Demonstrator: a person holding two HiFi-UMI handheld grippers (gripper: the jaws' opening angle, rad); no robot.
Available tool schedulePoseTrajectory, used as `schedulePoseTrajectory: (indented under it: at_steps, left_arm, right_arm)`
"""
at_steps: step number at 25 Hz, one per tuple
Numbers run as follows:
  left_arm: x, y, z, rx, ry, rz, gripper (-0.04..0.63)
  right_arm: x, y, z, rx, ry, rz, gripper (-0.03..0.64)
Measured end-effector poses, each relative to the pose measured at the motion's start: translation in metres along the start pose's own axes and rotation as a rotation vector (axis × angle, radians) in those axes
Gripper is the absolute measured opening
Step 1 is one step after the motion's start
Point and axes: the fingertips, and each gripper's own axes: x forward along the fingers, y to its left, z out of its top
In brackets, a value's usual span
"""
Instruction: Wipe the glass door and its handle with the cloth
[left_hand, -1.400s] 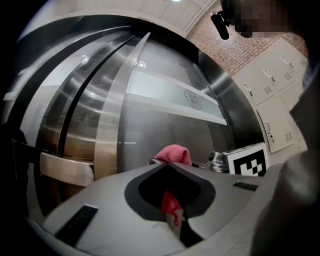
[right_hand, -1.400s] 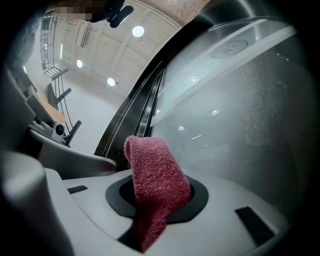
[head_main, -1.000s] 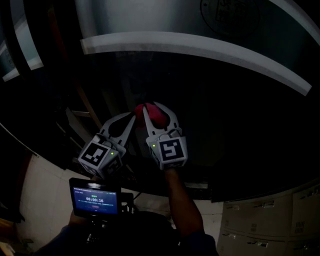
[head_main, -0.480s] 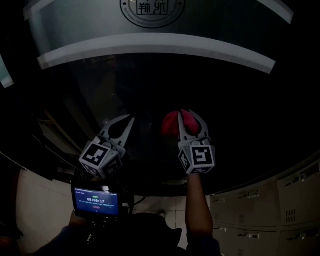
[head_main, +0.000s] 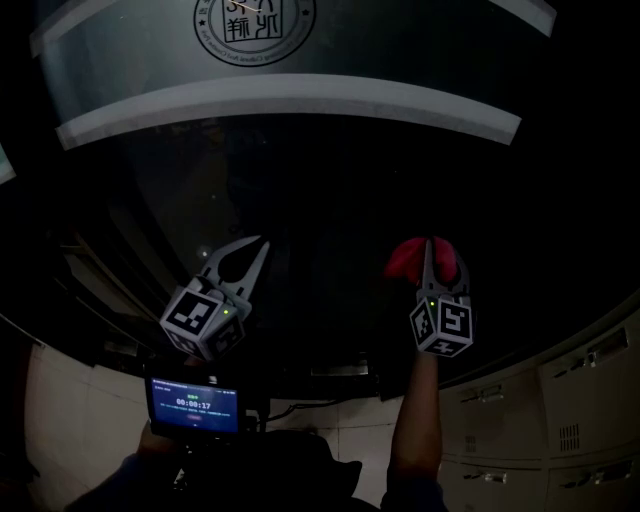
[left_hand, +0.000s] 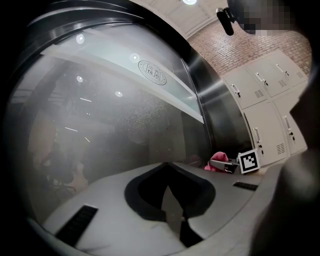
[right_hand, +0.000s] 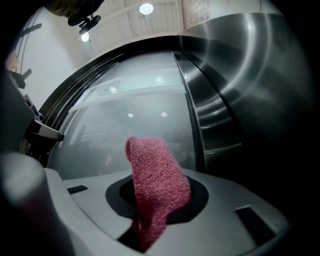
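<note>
Left gripper closed (right gripper clamped)

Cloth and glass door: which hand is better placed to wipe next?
Right. The right tool is shut on the pink cloth, close to the glass door. The left tool is shut, with nothing between its jaws.

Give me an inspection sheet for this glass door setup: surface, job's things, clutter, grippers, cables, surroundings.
Surface: glass door, dark, with a frosted band and a round emblem above.
Job's things: pink cloth, clamped in the right gripper, up at the glass; door handle not made out.
Clutter: nothing seen.
Grippers: left gripper shut, empty; right gripper shut on the cloth.
Cables: nothing seen.
Surroundings: white lockers at right; steel door frame; small monitor with a timer below the left gripper.
</note>
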Motion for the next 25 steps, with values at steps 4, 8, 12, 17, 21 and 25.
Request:
schedulePoseTrajectory:
  at_steps: [4,8,12,17,21,25]
  left_arm:
    - [-0.003,0.002,-0.002,-0.003,0.006,0.008,0.011]
    - [-0.015,0.011,-0.003,-0.012,0.024,0.042,0.011]
    - [-0.034,0.033,-0.008,-0.004,0.038,0.074,0.011]
    - [-0.075,0.078,-0.014,-0.001,0.065,0.148,0.011]
    - [-0.106,0.11,-0.015,-0.007,0.068,0.176,0.011]
    - [-0.131,0.14,-0.009,0.011,0.072,0.198,0.011]
  right_arm:
    - [-0.001,0.005,-0.002,0.011,0.001,0.003,0.08]
    - [0.0,0.053,-0.005,0.037,-0.008,0.079,0.08]
    - [0.01,0.137,-0.001,0.072,-0.043,0.202,0.081]
    - [0.026,0.287,-0.009,0.14,-0.06,0.447,0.081]
    - [0.036,0.395,-0.023,0.168,-0.006,0.582,0.081]
    - [0.046,0.477,-0.03,0.169,0.006,0.679,0.08]
